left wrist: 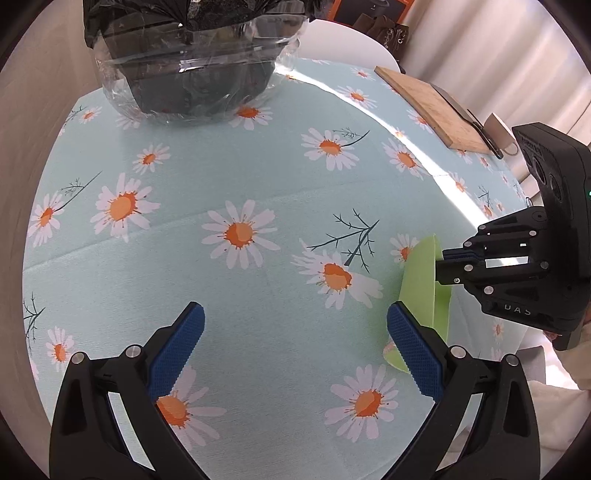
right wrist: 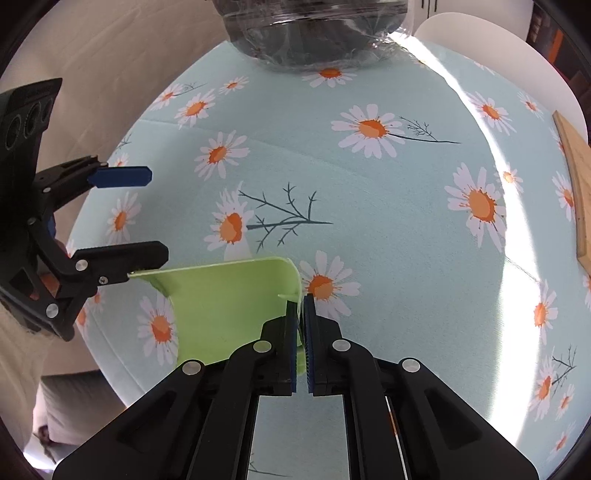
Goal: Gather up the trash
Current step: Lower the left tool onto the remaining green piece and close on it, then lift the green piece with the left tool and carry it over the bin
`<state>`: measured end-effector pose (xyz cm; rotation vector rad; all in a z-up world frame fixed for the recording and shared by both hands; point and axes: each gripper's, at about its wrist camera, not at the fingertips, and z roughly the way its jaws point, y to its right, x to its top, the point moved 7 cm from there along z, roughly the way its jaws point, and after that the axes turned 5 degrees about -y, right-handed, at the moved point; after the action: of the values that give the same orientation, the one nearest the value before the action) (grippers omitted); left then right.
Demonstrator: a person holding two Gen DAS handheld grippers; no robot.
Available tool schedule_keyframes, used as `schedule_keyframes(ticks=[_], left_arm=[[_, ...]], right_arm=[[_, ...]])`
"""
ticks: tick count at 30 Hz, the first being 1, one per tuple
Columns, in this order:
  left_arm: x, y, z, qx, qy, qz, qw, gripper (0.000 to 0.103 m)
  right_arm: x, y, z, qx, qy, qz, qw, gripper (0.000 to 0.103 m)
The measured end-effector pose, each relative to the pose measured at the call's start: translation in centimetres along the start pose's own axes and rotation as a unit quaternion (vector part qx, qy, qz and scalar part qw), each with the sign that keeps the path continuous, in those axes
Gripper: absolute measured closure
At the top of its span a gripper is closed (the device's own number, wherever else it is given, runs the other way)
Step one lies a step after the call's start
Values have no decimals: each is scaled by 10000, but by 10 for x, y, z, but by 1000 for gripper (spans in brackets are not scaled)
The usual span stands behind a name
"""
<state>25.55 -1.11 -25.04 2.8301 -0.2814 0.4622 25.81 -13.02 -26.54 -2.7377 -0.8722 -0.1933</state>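
Note:
A light green sheet of paper (right wrist: 225,306), bent and curled, is pinched at its edge by my right gripper (right wrist: 301,306), which is shut on it just above the daisy tablecloth. In the left wrist view the same green sheet (left wrist: 421,280) stands on edge at the right, with my right gripper (left wrist: 443,266) clamped on it. My left gripper (left wrist: 295,325) is open and empty, its right blue pad close beside the sheet. It also shows in the right wrist view (right wrist: 151,214), open. A bin lined with a clear bag (left wrist: 192,74) stands at the far side of the table.
A wooden cutting board (left wrist: 432,107) with a knife (left wrist: 465,114) lies at the far right, a white mug (left wrist: 498,129) behind it. The bin also shows in the right wrist view (right wrist: 317,33). The table edge (right wrist: 110,369) runs close on the near left.

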Motion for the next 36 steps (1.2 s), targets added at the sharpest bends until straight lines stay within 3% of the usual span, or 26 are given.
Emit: schedule_keyframes(ticks=[12, 21, 25, 26, 27, 29, 36], left_arm=[[6, 9, -16, -349, 129, 11, 9993, 7], [-6, 37, -21, -644, 73, 567, 9963, 13], [-3, 45, -3, -816, -169, 608, 9947, 36], [-1, 47, 0, -899, -186, 619, 9938, 50], [0, 50, 2, -954, -195, 651, 9931, 58], [1, 57, 8, -990, -290, 729, 9920, 94], [2, 62, 7, -871, -417, 780, 9923, 94]], right_arm=[[-2, 4, 1, 278, 38, 96, 9996, 98], [-4, 4, 1, 298, 54, 13, 9995, 98], [-3, 4, 1, 328, 66, -1, 9994, 98], [-4, 4, 1, 329, 66, -9, 9994, 98], [-3, 3, 1, 323, 59, -31, 9995, 98], [-3, 2, 1, 290, 61, -101, 9995, 98], [-4, 0, -3, 166, 89, -146, 9997, 98]])
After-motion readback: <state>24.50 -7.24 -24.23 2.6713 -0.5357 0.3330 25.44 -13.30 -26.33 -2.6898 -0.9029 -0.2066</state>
